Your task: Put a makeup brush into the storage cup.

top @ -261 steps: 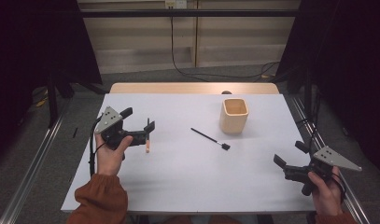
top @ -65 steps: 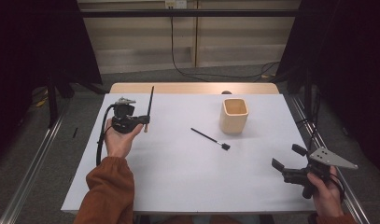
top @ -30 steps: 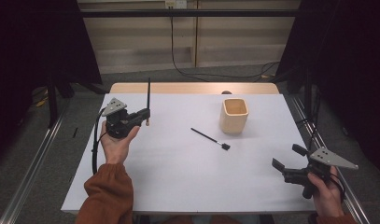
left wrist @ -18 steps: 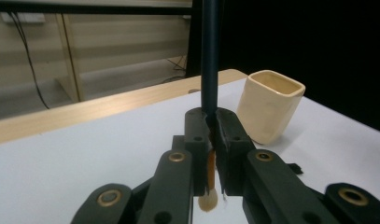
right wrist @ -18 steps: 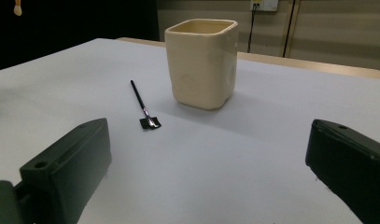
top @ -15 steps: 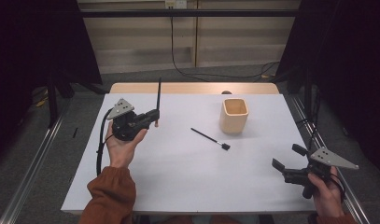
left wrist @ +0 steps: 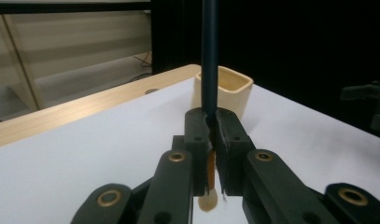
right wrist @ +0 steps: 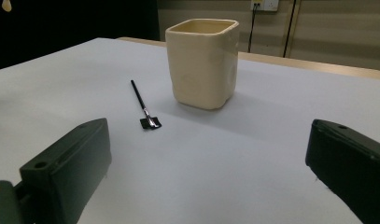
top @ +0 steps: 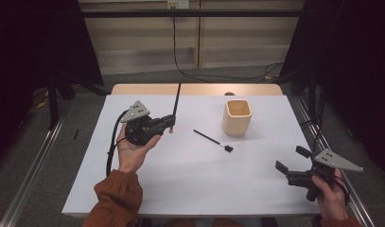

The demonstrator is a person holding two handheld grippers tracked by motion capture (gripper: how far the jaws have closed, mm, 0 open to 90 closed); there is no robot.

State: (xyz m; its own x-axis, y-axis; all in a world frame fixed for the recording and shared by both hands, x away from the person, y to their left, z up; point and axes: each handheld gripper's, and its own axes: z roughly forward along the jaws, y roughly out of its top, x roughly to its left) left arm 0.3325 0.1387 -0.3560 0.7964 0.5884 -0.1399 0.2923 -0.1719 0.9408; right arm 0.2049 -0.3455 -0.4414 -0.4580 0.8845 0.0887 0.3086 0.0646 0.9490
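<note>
I've got the left gripper (top: 169, 124) raised above the white table (top: 180, 189), left of centre, jaws clamped on a long thin dark-handled brush with a tan tip (top: 176, 101). The pinch is low on the shaft, near the bristle end, so the long handle stands nearly upright with the tan tip hanging just below the jaws (left wrist: 208, 201). Held that way, I judge it can go tip-down into the cream square ceramic cup (top: 237, 117), which stands well apart to the right, open and upright. A second short black brush with a flat head (top: 213, 140) lies flat between gripper and cup, near the cup's base, untouched. My right gripper (top: 292, 166) waits low at the near right corner, jaws wide apart, nothing between them, facing the cup and black brush, probably parked out of the way.
</note>
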